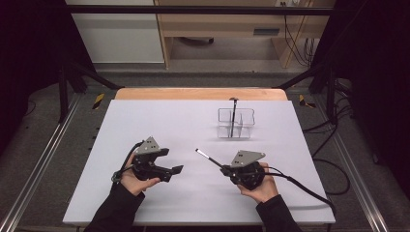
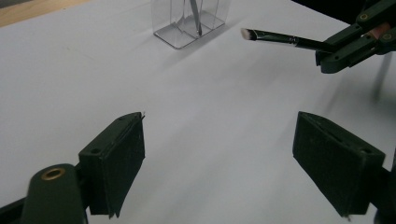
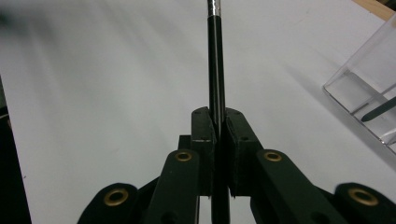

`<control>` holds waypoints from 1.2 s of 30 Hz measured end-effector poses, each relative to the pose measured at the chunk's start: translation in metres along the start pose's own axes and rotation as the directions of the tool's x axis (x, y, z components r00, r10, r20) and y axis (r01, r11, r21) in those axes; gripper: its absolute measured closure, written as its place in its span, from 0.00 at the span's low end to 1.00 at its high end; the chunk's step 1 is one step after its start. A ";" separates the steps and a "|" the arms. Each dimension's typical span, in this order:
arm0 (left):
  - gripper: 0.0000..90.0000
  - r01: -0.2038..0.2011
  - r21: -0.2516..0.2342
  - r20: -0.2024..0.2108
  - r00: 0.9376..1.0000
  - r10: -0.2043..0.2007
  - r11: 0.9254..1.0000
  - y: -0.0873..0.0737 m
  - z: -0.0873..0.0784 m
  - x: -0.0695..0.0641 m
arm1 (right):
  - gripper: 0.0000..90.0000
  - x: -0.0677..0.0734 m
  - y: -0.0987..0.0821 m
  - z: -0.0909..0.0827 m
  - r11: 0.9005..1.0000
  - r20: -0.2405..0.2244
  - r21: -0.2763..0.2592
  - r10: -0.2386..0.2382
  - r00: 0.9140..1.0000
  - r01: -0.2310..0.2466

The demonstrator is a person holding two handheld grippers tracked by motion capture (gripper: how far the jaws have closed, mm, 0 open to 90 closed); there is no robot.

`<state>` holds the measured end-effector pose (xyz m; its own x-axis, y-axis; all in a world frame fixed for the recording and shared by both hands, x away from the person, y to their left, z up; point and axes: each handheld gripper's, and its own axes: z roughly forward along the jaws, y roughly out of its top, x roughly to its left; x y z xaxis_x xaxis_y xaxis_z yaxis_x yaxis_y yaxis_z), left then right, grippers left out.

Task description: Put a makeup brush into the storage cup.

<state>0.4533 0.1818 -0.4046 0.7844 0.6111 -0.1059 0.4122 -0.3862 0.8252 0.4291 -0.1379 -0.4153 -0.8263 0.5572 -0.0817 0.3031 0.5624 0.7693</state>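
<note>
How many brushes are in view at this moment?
2. One brush is clamped in the right gripper, bristles pointing away over the table. The other brush stands in the clear divided holder.

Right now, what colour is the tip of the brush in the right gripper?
Pale, whitish bristles on the brush, above a silver ferrule and black handle. Best seen in the left gripper view.

At lower centre of the white surface (image 1: 145,116), the right gripper (image 1: 225,167) holds a thin brush (image 1: 209,158); the left gripper (image 1: 173,164) gapes; a clear holder (image 1: 235,123) stands upper right.
</note>
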 end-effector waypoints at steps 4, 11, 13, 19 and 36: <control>0.18 0.018 -0.032 -0.005 1.000 -0.018 0.999 -0.002 0.001 -0.003 | 0.93 0.000 -0.002 -0.002 0.999 0.013 -0.027 0.025 1.000 -0.025; 0.18 0.066 -0.095 -0.009 0.998 -0.067 0.993 -0.004 0.003 -0.009 | 0.93 0.003 -0.002 -0.003 0.995 0.015 -0.083 0.053 0.998 -0.051; 0.17 0.065 -0.107 -0.008 0.998 -0.066 0.992 -0.004 0.003 -0.011 | 0.93 0.004 -0.003 -0.003 0.993 0.011 -0.099 0.064 0.998 -0.063; 0.18 0.085 -0.152 0.000 0.996 -0.086 0.985 -0.004 0.004 -0.016 | 0.93 0.004 -0.004 -0.002 0.985 0.007 -0.142 0.099 0.995 -0.097; 0.20 0.136 -0.223 0.029 0.991 -0.133 0.965 0.002 0.014 -0.027 | 0.93 0.010 -0.007 0.007 0.973 0.008 -0.185 0.140 0.990 -0.136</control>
<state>0.4398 0.1550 -0.4079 0.7356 0.6370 -0.2304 0.4013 -0.1357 0.9058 0.4220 -0.1314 -0.4260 -0.7720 0.6352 0.0220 0.3200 0.3585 0.8770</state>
